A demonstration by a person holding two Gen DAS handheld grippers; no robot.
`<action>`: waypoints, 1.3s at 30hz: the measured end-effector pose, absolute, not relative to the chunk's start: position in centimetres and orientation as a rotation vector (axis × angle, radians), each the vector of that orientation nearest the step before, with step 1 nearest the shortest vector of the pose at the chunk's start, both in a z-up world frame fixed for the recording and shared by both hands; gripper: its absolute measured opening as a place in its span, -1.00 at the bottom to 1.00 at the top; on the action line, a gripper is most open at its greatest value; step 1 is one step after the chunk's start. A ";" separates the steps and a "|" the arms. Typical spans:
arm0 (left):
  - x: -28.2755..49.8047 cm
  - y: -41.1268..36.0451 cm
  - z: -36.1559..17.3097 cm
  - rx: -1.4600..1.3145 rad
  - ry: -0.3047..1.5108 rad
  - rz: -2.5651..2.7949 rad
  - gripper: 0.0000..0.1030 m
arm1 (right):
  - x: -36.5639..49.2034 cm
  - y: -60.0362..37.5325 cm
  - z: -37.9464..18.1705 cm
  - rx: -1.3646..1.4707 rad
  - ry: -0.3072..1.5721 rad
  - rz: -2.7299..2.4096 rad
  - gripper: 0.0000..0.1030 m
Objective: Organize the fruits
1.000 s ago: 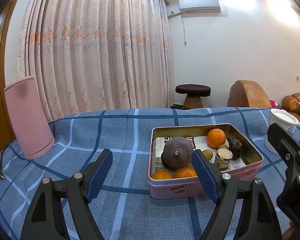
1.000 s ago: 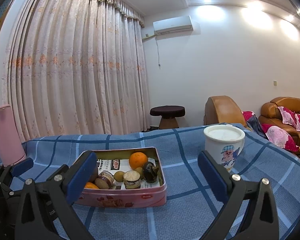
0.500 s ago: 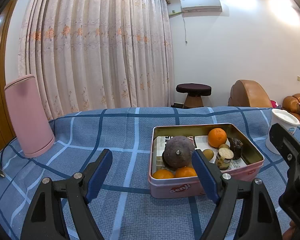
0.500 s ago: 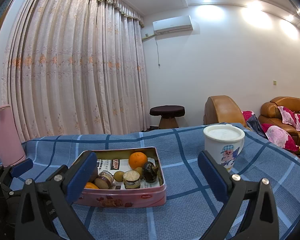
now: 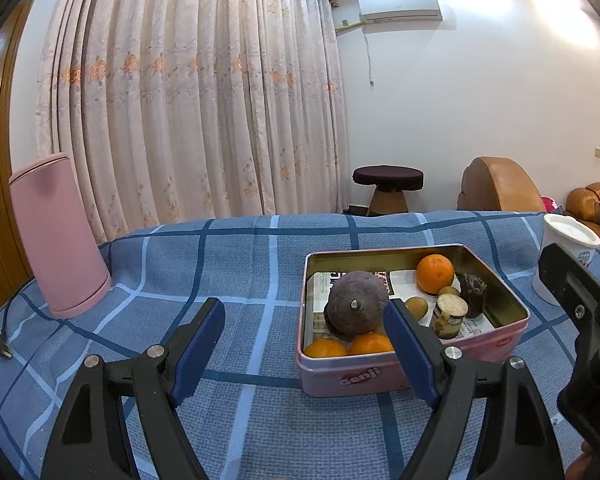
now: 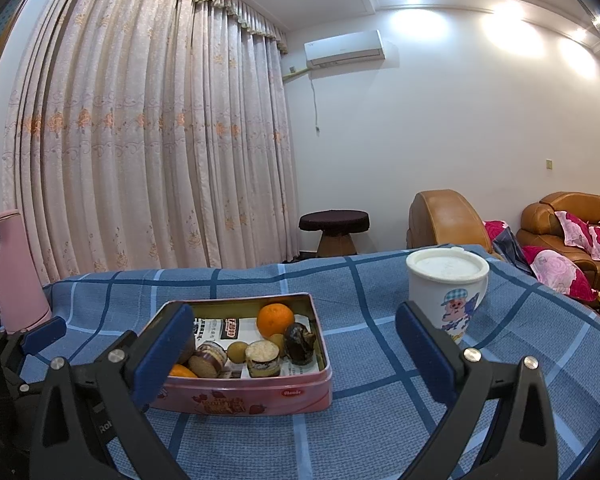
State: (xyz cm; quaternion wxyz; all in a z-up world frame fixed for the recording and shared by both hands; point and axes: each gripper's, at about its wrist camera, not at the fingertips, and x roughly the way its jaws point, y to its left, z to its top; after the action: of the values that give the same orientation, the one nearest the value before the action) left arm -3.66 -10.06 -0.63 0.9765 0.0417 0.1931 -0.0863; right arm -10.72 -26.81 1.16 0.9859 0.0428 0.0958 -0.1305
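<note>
Tin [image 5: 380, 376] of fruits, long axis running away from both empty, wide-spread grippers, left gripper [image 5: 306, 344], right gripper [image 6: 294, 350].

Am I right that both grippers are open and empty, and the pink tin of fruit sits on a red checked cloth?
Not quite: the cloth is blue checked, as the right wrist view shows. The pink tin of fruit sits on it, and both the left gripper and right gripper are open and empty.

Warm ceiling lights are blazing above the air conditioner [image 6: 344, 48], washing the white wall beside it into glare. Below it, my view is staying sharp and evenly lit, with soft shadows. Fisheye bending is curving the curtain [image 5: 188, 100] left of it, and the corners are vignetting black.
</note>
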 end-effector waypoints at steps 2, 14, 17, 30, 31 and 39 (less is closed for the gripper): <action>-3.7 -10.0 -0.6 0.080 0.392 -0.171 0.61 | -10.7 -26.8 1.1 0.086 0.192 -0.263 1.00; -3.6 -9.9 -0.5 0.079 0.392 -0.168 0.61 | -10.7 -26.9 1.1 0.086 0.192 -0.262 1.00; -3.6 -9.9 -0.5 0.080 0.392 -0.168 0.61 | -10.7 -26.9 1.1 0.086 0.192 -0.262 1.00; -3.4 -10.0 -0.6 0.085 0.402 -0.163 0.61 | -10.7 -26.9 1.1 0.086 0.192 -0.262 1.00; -3.3 -9.9 -0.6 0.082 0.404 -0.164 0.61 | -10.7 -26.9 1.1 0.086 0.192 -0.262 1.00; -3.3 -10.0 -0.7 0.074 0.413 -0.181 0.61 | -10.6 -27.0 1.0 0.089 0.200 -0.263 1.00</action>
State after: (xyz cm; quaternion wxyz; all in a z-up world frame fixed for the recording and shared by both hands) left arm -3.30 -10.01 -0.66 0.9740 0.0367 0.2046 -0.0896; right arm -10.64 -27.01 1.02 0.9854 0.0445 0.0995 -0.1306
